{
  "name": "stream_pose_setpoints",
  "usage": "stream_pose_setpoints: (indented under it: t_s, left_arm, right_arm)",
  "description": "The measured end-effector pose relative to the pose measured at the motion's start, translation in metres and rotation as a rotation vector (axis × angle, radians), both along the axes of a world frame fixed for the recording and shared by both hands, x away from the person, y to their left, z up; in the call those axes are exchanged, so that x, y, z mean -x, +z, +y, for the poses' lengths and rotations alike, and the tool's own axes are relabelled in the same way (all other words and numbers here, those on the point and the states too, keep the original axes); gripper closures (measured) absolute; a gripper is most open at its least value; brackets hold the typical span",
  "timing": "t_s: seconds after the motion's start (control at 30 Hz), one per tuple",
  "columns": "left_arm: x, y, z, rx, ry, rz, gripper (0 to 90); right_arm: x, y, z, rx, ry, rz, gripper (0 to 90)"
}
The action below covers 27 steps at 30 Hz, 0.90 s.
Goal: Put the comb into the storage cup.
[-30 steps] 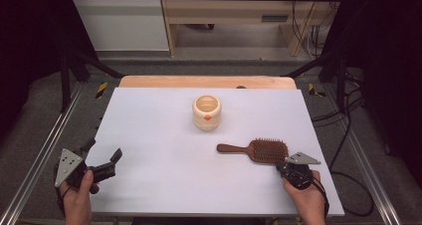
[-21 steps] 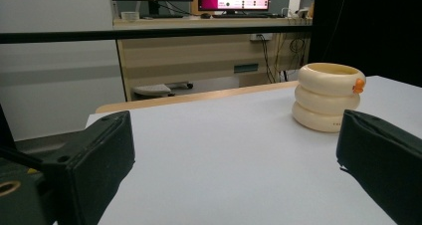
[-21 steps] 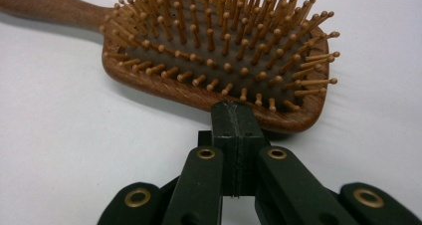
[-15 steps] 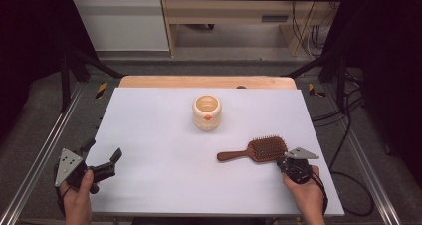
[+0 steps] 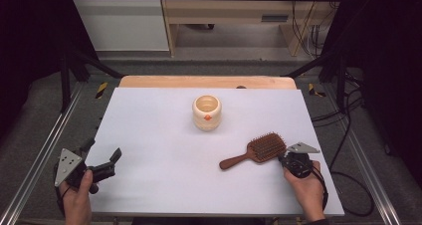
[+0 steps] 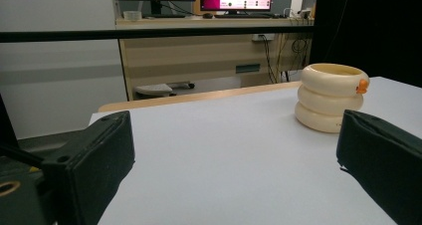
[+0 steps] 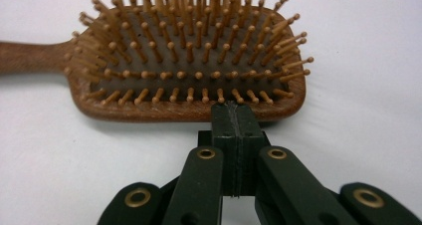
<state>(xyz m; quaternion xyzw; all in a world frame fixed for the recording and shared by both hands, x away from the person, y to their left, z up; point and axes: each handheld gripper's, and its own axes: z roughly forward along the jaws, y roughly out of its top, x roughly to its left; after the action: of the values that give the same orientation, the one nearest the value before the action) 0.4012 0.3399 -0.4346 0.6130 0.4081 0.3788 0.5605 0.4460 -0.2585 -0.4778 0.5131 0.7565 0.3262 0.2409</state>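
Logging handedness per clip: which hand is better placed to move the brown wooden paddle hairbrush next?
Right. The right claw, jaws shut together, sits against the head edge of the brown wooden paddle hairbrush. The left claw is open at the white table's far left edge.

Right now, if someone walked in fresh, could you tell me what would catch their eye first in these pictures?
Probably the wooden hairbrush lying bristles up at the white table's right front, with the right gripper shut and its tips against the brush head's edge. Next, the cream ringed cup with an orange spot standing alone near the table's middle. The left gripper is open at the left front corner, holding nothing.
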Motion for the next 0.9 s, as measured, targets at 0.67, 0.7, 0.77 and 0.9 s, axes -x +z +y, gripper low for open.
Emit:
stream_pose_setpoints:
  t_s: [0.67,0.7,0.77,0.9]
  left_arm:
    - [0.001,0.0,0.0,0.0,0.002,-0.002,1.9]
    - [0.001,0.0,0.0,0.0,0.002,-0.002,1.9]
    - [0.001,0.0,0.0,0.0,0.002,-0.001,1.9]
    - [0.001,0.0,0.0,-0.001,0.001,-0.001,1.9]
  right_arm:
    - [-0.038,0.003,0.001,0.025,0.009,0.049,90.0]
    - [-0.039,0.003,0.001,0.021,0.008,0.055,90.0]
    - [-0.04,0.003,0.001,0.022,0.01,0.055,90.0]
    - [-0.047,0.002,0.002,0.025,0.018,0.068,90.0]
